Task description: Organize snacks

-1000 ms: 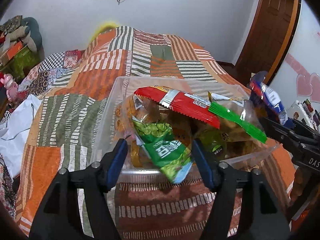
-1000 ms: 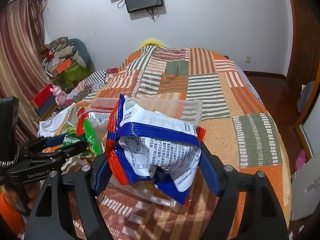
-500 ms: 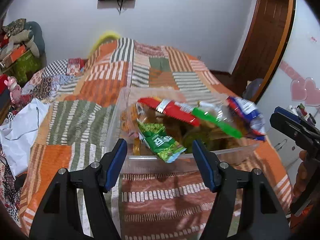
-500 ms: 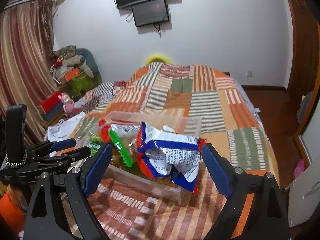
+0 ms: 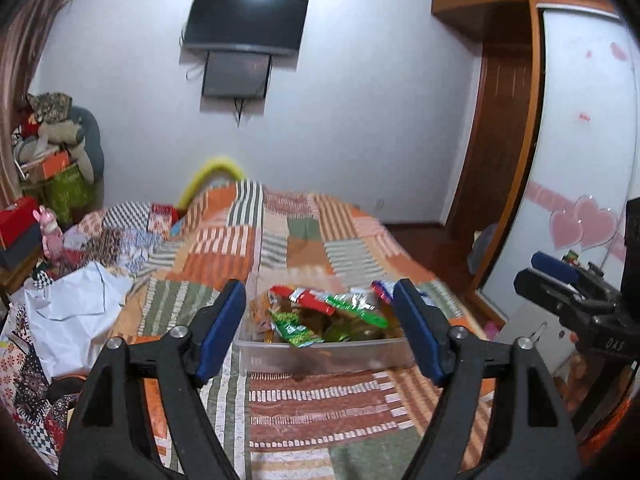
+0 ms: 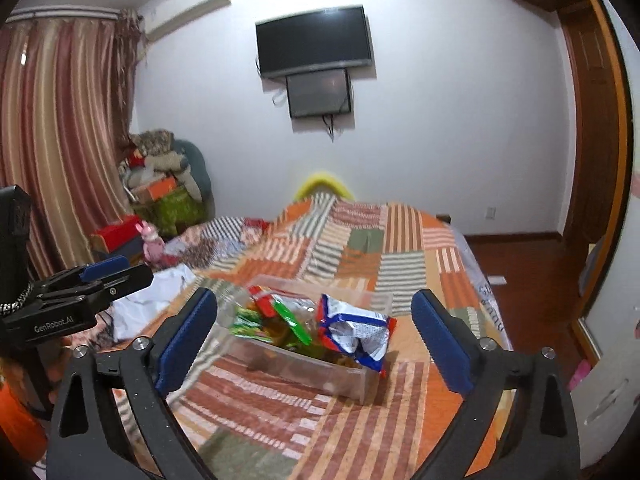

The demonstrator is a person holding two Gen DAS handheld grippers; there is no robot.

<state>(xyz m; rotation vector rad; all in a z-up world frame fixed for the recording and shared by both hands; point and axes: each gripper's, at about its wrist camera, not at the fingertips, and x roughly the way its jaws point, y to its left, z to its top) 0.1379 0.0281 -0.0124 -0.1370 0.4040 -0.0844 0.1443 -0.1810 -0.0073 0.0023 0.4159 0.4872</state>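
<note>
A clear plastic bin (image 5: 320,354) (image 6: 280,364) sits on the patchwork bedspread (image 5: 312,400), filled with several snack packets: a green one (image 5: 294,330), a red one (image 5: 304,298), and a blue-and-white bag (image 6: 354,330) leaning at its right end. My left gripper (image 5: 320,328) hangs well back from the bin, jaws opening, nothing between them. My right gripper (image 6: 314,336) is also back from the bin, jaws opening wide and empty. Each gripper shows at the edge of the other's view, the right one (image 5: 560,280) and the left one (image 6: 100,276).
White cloth or paper (image 5: 76,312) and patterned bedding lie left of the bin. Boxes and soft toys (image 6: 160,184) pile up in the far left corner. A television (image 6: 316,42) hangs on the far wall. A wooden door (image 5: 500,152) and a wardrobe (image 5: 580,160) stand at right.
The right gripper let go of the blue-and-white bag, which now rests in the bin. Both grippers opened wider, rose and drew back from the bin.
</note>
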